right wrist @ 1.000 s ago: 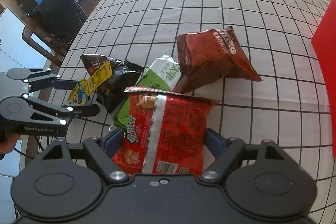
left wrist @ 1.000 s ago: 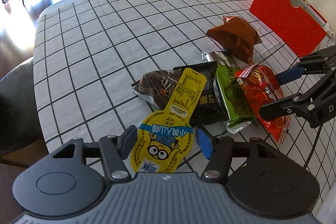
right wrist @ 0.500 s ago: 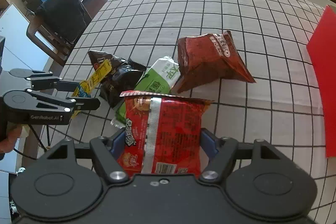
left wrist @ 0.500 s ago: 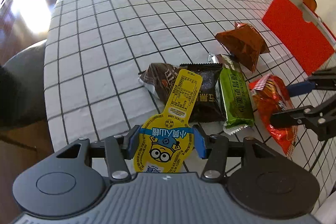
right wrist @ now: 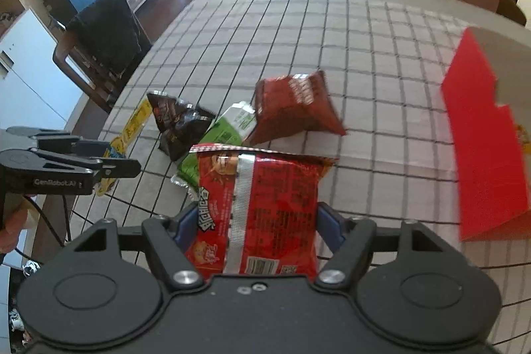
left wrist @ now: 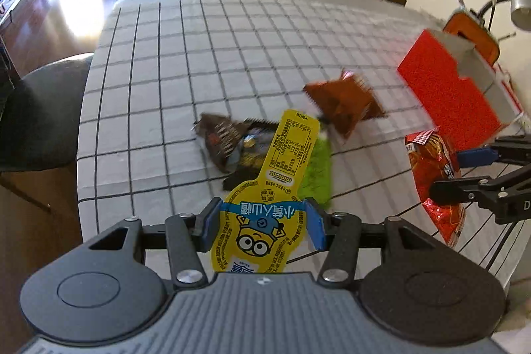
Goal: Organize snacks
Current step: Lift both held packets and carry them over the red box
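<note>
Yellow card is what my left tool (left wrist: 261, 223) is clamped on: the yellow Minions candy pack (left wrist: 265, 208) sits between the blue pads, pinched across its round lower part, lifted clear of the tabletop (left wrist: 166, 62). Its long axis runs along the tool's pointing line, the narrow neck with the printed label pointing away from me toward the pile, the cartoon face nearest the tool body. My right tool (right wrist: 254, 224) is clamped on the red chips bag (right wrist: 259, 208), gripped across its width near the bottom seam, with the crimped top edge pointing away from me and the silver back seam running lengthwise.

What could go wrong, as I judge it: the candy pack is flat and stiff, held only by its edges, so it may bow and pop out of the pads if I swing fast. The chips bag is puffy and slick, and it could slide out or crush. The red box (right wrist: 481, 148) stands off to the right; its opening is not clear to me, so I could clip its wall. The dark M&M's bag (right wrist: 177, 121), green packet (right wrist: 225, 135) and brown Oreo bag (right wrist: 292, 108) lie huddled on the tabletop; a low pass may drag them.
</note>
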Available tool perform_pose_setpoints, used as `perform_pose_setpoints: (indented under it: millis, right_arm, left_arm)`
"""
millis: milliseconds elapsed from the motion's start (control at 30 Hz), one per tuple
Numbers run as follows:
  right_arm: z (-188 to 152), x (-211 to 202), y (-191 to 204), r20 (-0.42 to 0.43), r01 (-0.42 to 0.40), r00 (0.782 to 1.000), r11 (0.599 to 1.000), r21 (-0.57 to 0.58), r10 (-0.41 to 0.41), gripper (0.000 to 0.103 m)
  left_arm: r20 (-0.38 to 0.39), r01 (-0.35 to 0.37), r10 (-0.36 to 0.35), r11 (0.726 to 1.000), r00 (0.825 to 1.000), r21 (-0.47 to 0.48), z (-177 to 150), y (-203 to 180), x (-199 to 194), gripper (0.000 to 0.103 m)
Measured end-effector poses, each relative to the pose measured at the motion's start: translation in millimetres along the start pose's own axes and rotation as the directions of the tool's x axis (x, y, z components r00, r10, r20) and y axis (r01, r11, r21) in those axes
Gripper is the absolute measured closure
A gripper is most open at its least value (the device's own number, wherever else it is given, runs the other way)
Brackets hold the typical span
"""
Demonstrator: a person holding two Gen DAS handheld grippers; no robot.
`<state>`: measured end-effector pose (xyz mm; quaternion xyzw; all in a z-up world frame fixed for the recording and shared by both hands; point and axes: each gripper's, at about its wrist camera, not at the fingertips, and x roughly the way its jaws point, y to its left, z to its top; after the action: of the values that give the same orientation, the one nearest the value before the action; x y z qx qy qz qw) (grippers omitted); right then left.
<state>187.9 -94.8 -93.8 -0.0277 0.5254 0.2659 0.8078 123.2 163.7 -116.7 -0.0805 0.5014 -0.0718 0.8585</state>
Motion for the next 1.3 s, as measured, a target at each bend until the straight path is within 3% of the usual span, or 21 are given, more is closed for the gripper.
perform_pose_setpoints:
  millis: [300, 600, 933, 1300]
  right_arm:
    - [6, -49, -41, 0.072, 0.01, 0.997, 1.0, 0.01, -0.011, 0.031]
    - [13, -89, -90, 0.132, 0.048, 0.99, 0.999, -0.006, -0.047, 0.031]
    - [19, -111, -162, 0.159, 0.117, 0.98, 0.993, 0.004, -0.116, 0.031]
    - [25, -112, -240, 0.142, 0.184, 0.972, 0.983, 0.026, -0.186, 0.031]
  left_arm:
    - [0.056, -0.02, 0.02, 1.0, 0.998, -0.013, 22, -62, -34, 0.051]
    - [0.092, -0.014, 0.01, 0.999, 0.996, 0.034, 50, -137, -39, 0.051]
    - [0.104, 0.006, -0.015, 0.996, 0.995, 0.087, 84, -224, -12, 0.051]
    - [0.063, 0.015, -0.022, 0.994, 0.998, 0.108, 117, -308, 33, 0.051]
